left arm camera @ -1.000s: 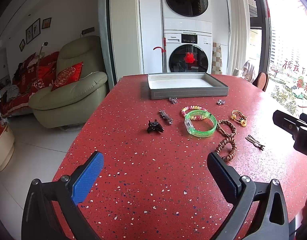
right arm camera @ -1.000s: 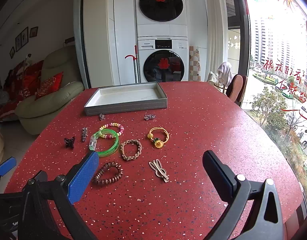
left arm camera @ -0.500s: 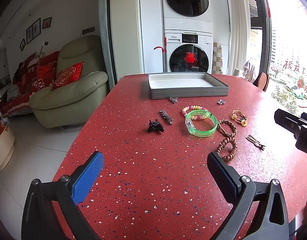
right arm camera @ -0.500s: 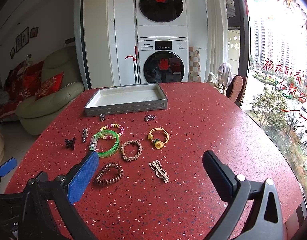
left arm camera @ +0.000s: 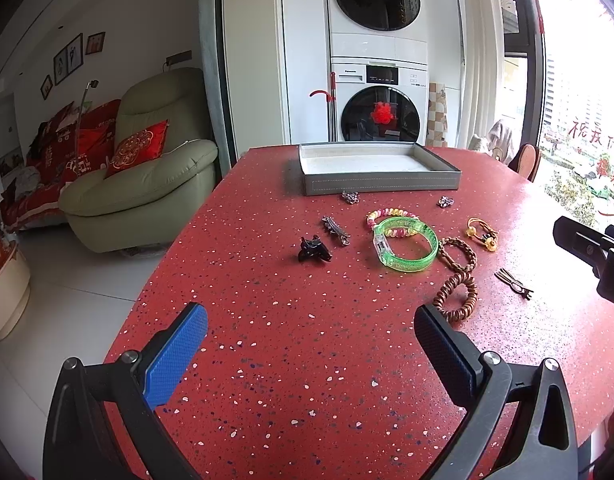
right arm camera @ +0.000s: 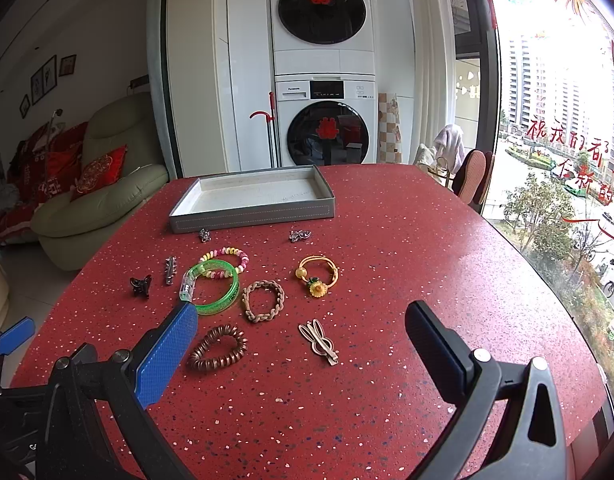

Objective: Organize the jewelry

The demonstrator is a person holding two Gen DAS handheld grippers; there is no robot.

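Jewelry lies loose ahead of your right hand-held gripper, fingers apart and empty: green bangle past its left fingertip, coiled brown tie and rabbit clip between the fingers. Your left hand-held gripper is spread too. Beyond both, the grey tray sits empty on the red speckled counter, stacked washers behind.

I was working in a home: a green armchair with a red cushion, framed pictures on the wall, stacked washer and dryer behind the red speckled surface, and apartment towers outside the window.
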